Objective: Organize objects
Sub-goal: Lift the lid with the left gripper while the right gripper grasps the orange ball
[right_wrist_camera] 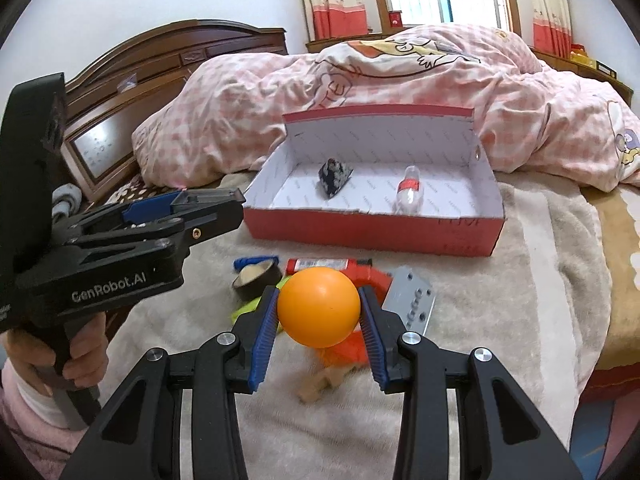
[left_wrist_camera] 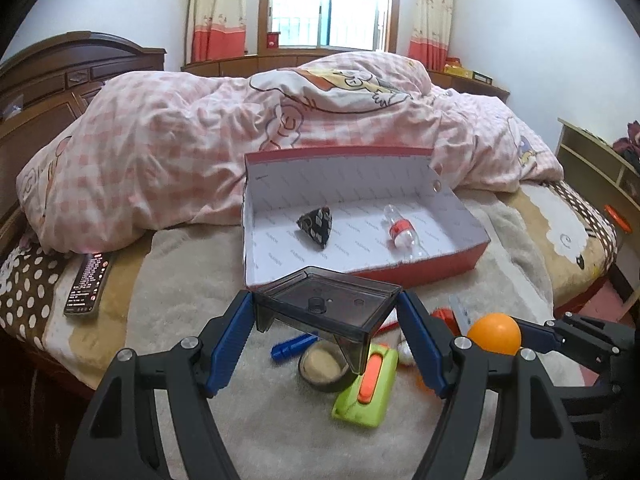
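Observation:
My left gripper [left_wrist_camera: 326,320] is shut on a smoky clear plastic lid [left_wrist_camera: 332,306], held above the blanket in front of the red shoebox [left_wrist_camera: 436,270]. The same left gripper [right_wrist_camera: 208,204] shows from the side in the right wrist view. My right gripper [right_wrist_camera: 320,312] is shut on an orange ball [right_wrist_camera: 319,307], also seen as the orange ball [left_wrist_camera: 494,334] at the right of the left wrist view. Inside the red shoebox [right_wrist_camera: 372,232] lie a dark patterned pouch [right_wrist_camera: 334,178] and a small clear bottle [right_wrist_camera: 408,196].
Loose on the beige blanket lie a tape roll [left_wrist_camera: 322,366], a blue pen [left_wrist_camera: 294,346], a green box with an orange slider [left_wrist_camera: 366,390], a grey metal plate [right_wrist_camera: 414,300] and an orange item [right_wrist_camera: 348,346]. A phone [left_wrist_camera: 88,284] lies left. The pink quilt [left_wrist_camera: 192,140] is heaped behind.

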Demonstrator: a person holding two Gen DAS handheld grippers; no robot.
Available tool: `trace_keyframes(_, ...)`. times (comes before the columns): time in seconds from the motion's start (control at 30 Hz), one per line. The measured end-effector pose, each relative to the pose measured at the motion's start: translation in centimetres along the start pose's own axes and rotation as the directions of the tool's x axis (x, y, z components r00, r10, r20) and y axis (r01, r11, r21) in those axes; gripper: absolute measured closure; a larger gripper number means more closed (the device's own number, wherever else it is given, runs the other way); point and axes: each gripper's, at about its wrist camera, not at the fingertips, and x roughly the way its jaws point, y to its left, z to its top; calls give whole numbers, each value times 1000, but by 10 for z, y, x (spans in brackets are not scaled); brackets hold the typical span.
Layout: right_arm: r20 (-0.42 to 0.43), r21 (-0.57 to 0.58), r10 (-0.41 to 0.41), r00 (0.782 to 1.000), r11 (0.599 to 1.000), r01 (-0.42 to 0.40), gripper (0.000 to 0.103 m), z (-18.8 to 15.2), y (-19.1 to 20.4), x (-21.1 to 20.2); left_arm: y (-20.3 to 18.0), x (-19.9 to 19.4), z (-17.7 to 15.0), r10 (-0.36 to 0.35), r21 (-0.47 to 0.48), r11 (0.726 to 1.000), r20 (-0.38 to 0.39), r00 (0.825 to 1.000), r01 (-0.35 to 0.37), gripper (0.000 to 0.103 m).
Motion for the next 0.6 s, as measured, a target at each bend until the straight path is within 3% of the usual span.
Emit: trace_keyframes(0.6,15,-11,-125,992,992,125,62,61,-34,41,-5,62,43,75,-36,996,-8,997,-76,30)
